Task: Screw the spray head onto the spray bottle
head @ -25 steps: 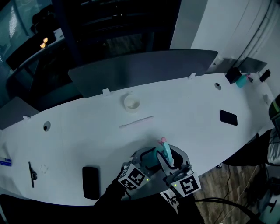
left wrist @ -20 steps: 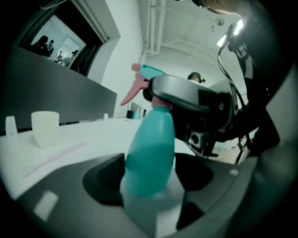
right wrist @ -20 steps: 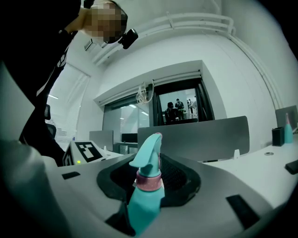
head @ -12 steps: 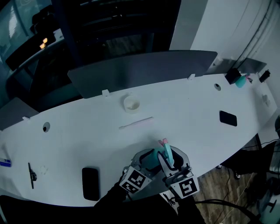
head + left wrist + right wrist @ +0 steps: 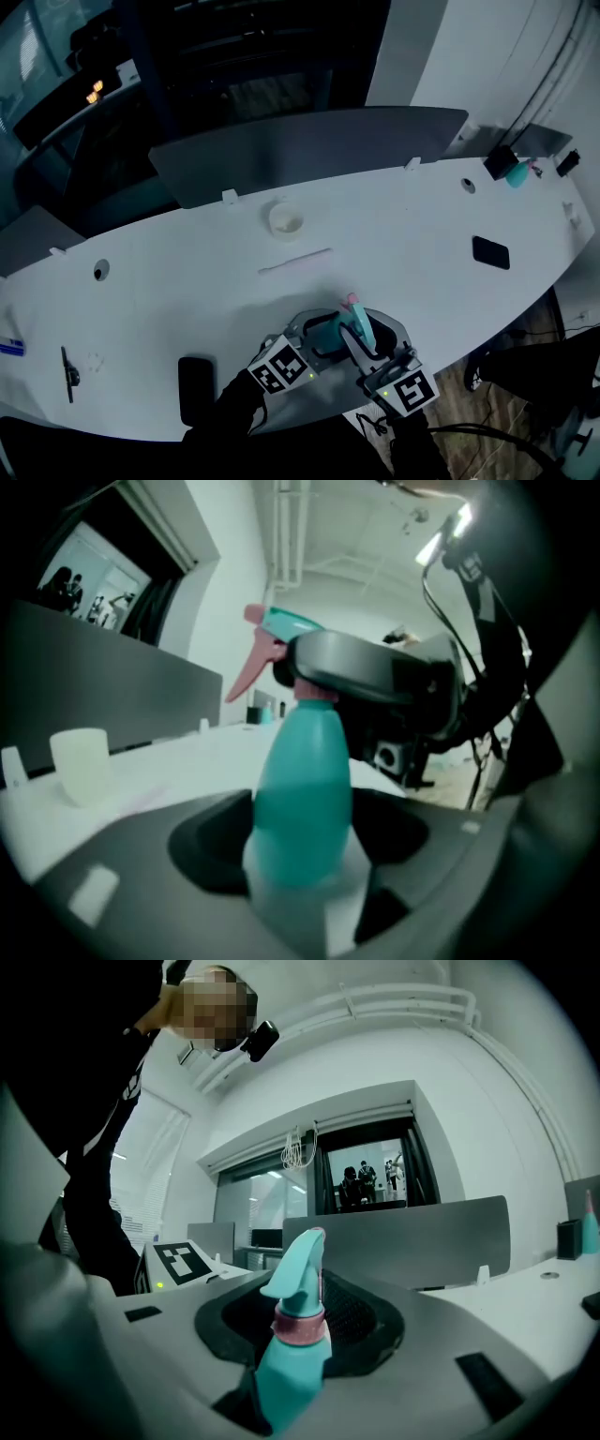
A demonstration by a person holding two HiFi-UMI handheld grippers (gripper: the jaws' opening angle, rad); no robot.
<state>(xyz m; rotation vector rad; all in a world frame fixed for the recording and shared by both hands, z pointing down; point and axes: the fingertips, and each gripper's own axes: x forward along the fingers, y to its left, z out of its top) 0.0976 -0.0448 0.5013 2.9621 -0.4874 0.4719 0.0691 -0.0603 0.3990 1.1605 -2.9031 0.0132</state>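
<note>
Left tongs (image 5: 302, 878): we squeezed the teal plastic spray bottle (image 5: 305, 771).
Right tongs (image 5: 298, 1349): we pinched its teal-and-pink spray head (image 5: 300, 1279).

grey-shelled left gripper (image 5: 317, 339), right gripper (image 5: 367, 349); black-and-white marker cubes (image 5: 281, 367); green leds (image 5: 310, 377); dark sleeves (image 5: 225, 422).

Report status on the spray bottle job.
Left gripper shut on spray bottle. Right gripper shut on spray head, seated on neck. Nothing in the way.

No words, brands or numbers are legible. Only coded square markers show, on the cube (image 5: 282, 367) of the left gripper (image 5: 323, 337) and the cube (image 5: 410, 389) of the right gripper (image 5: 364, 339).
</note>
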